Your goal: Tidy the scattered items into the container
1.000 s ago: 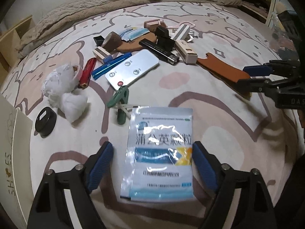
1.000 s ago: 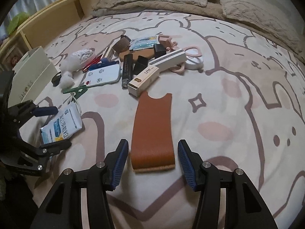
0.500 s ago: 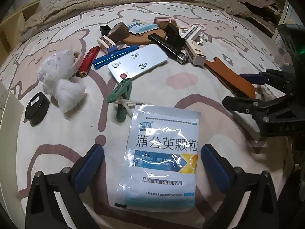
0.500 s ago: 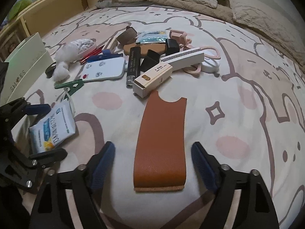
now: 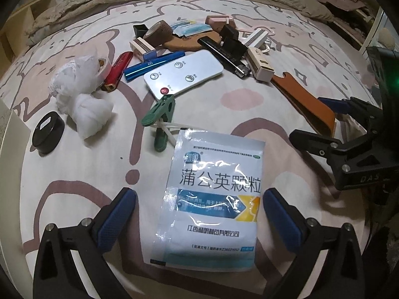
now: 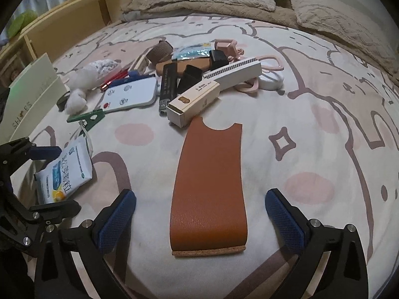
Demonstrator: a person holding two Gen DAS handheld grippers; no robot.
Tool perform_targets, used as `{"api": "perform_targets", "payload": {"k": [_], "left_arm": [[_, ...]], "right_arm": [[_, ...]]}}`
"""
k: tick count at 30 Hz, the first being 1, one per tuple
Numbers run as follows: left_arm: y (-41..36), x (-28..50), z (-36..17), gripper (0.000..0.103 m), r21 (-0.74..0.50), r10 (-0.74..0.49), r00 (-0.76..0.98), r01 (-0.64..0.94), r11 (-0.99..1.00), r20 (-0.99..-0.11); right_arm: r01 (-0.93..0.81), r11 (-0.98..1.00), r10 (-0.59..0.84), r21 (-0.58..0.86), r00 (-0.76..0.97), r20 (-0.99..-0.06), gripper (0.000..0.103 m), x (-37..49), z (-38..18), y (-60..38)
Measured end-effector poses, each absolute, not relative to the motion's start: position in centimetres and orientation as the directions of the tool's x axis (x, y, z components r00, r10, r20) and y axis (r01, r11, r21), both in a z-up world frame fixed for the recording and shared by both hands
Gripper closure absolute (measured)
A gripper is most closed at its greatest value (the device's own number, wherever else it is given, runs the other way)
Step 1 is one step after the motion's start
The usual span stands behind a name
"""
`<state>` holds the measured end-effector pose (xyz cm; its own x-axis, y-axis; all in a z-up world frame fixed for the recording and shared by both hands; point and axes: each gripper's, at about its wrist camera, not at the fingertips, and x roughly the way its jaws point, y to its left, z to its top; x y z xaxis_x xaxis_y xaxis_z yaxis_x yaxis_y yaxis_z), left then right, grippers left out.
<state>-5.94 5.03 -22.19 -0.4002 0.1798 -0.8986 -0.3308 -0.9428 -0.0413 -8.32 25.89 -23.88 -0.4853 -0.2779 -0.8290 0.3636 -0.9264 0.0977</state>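
A blue-and-white medicine sachet [image 5: 214, 194] lies flat on the patterned bedspread between the fingers of my left gripper [image 5: 199, 194]. That gripper is open and its blue pads stand clear of the sachet's edges. A brown leather sleeve [image 6: 209, 186] lies lengthwise between the fingers of my right gripper [image 6: 200, 196]. Its jaws are opening and neither pad touches the sleeve. In the right wrist view the sachet [image 6: 64, 172] shows at the left under the left gripper. A white shoebox [image 6: 30, 94] stands at the left edge of the bed.
Beyond both grippers lies a pile: white remote [image 5: 184, 74], green clip [image 5: 159, 117], white wadding [image 5: 84, 94], black round lid [image 5: 47, 134], red tube [image 5: 118, 71], blue tube [image 5: 154, 66], cream box [image 6: 197, 99]. Blankets [image 6: 224, 2] line the back, a wooden shelf [image 6: 74, 22] the left.
Both grippers' jaws have spread wider, the right one from nearly closed around the brown sleeve to fully apart. The sachet and sleeve have stayed on the bed.
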Motion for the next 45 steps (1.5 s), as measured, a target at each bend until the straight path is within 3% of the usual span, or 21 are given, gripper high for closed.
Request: {"api": "perform_targets", "payload": {"k": [3, 7, 9, 14, 19, 36, 41, 45], "left_arm": [[5.2, -5.8, -22.1, 0.0, -0.027, 0.17, -0.411, -0.331, -0.943, -0.895], [4.7, -6.0, -21.8, 0.009, -0.042, 0.181, -0.417, -0.321, -0.946, -0.891], [4.5, -6.0, -21.6, 0.013, -0.051, 0.187, -0.416, -0.317, -0.947, -0.89], [4.4, -5.9, -21.3, 0.02, -0.056, 0.195, -0.42, -0.319, -0.946, -0.886], [4.3, -5.8, -21.0, 0.035, -0.061, 0.201, -0.423, -0.323, -0.944, -0.884], [3.5, -5.5, -19.9, 0.049, -0.109, 0.24, -0.444, -0.3, -0.948, -0.863], [4.4, -4.9, -20.0, 0.046, -0.044, 0.204, -0.463, -0.333, -0.942, -0.862], [4.5, -4.8, -20.3, 0.035, -0.036, 0.19, -0.451, -0.327, -0.944, -0.872]], "right_arm": [[0.365, -0.925, -0.283, 0.1, -0.492, -0.823, 0.0, -8.2, -23.8, 25.9], [0.366, -0.928, -0.261, 0.073, -0.497, -0.828, 0.0, -8.3, -23.6, 25.4], [0.372, -0.926, -0.256, 0.061, -0.502, -0.826, 0.006, -8.2, -23.3, 25.1], [0.363, -0.93, -0.253, 0.06, -0.514, -0.82, 0.039, -8.1, -22.6, 24.9], [0.341, -0.938, -0.244, 0.065, -0.515, -0.822, 0.055, -8.0, -22.4, 25.3], [0.352, -0.932, -0.271, 0.081, -0.533, -0.802, 0.056, -7.2, -21.1, 25.2], [0.36, -0.93, -0.274, 0.08, -0.531, -0.802, 0.056, -6.9, -20.9, 25.0], [0.363, -0.928, -0.277, 0.081, -0.529, -0.802, 0.056, -6.8, -20.9, 24.9]]}}
